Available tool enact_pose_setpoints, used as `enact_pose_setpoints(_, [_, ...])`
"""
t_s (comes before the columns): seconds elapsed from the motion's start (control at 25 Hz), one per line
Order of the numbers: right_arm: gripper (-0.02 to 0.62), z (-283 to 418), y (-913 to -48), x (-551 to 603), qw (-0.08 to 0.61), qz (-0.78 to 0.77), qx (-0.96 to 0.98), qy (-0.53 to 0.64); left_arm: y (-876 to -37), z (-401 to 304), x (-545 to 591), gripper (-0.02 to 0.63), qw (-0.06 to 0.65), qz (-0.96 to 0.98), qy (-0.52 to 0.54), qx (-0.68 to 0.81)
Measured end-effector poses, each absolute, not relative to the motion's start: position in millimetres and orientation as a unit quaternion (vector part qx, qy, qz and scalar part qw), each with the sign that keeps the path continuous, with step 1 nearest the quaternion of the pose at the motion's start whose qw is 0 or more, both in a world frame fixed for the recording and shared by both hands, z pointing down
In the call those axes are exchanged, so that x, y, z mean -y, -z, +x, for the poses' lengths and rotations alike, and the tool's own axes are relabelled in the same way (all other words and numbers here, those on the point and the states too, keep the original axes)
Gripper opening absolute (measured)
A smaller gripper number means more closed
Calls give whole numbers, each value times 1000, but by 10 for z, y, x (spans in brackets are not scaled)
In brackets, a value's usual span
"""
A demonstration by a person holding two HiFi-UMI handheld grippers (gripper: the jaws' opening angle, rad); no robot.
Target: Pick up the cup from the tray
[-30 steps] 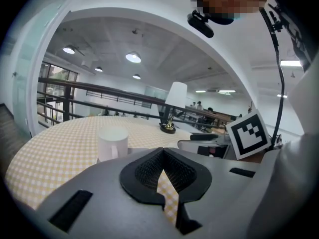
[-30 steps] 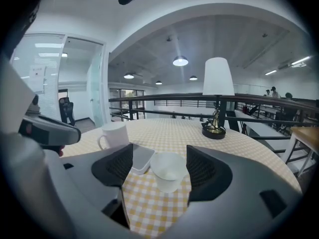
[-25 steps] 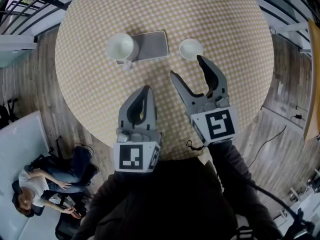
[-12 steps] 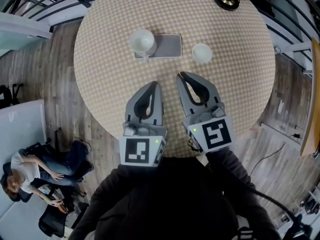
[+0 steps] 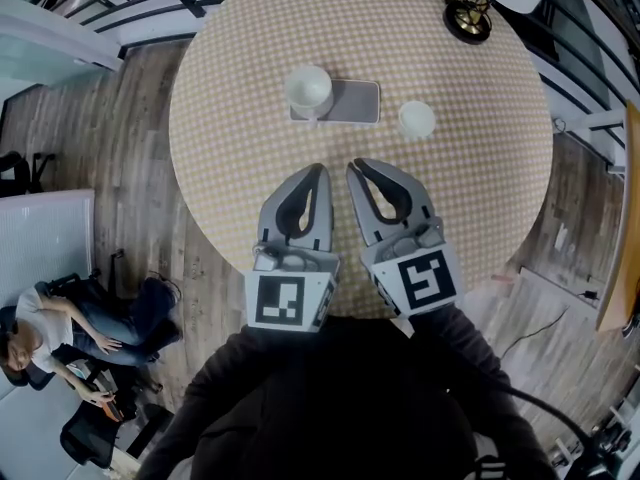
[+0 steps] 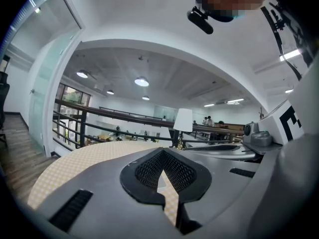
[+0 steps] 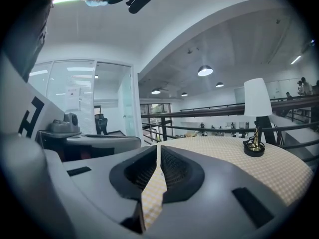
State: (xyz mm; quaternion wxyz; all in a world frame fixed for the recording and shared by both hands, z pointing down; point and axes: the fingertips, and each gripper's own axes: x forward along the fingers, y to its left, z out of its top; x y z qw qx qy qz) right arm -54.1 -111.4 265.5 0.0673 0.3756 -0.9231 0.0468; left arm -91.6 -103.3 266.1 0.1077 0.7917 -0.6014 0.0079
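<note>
A white cup (image 5: 309, 89) stands on the left end of a grey tray (image 5: 352, 102) on the far half of the round checkered table (image 5: 230, 128). A second, smaller white cup (image 5: 416, 120) sits on the cloth right of the tray. My left gripper (image 5: 319, 172) and right gripper (image 5: 354, 168) hover side by side over the table's near part, well short of the tray. Both are shut with nothing between the jaws. The left gripper view shows its tips (image 6: 160, 152) meeting over the cloth, and so does the right gripper view (image 7: 158, 147).
A lamp (image 5: 467, 18) stands at the table's far right edge, also visible as a white-shaded lamp (image 7: 256, 114) in the right gripper view. Railings run behind the table. A person (image 5: 60, 338) sits on the floor level at lower left.
The right gripper's jaws went from wide open to shut and it drew back from the small cup to sit beside the left gripper. Cups and tray stayed put.
</note>
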Motion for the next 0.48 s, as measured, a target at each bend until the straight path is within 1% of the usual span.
enact_pose_setpoints(0.48, [26, -599, -2711, 1110, 75, 373, 923, -50, -2764, -1013, 1042, 5, 114, 787, -13, 607])
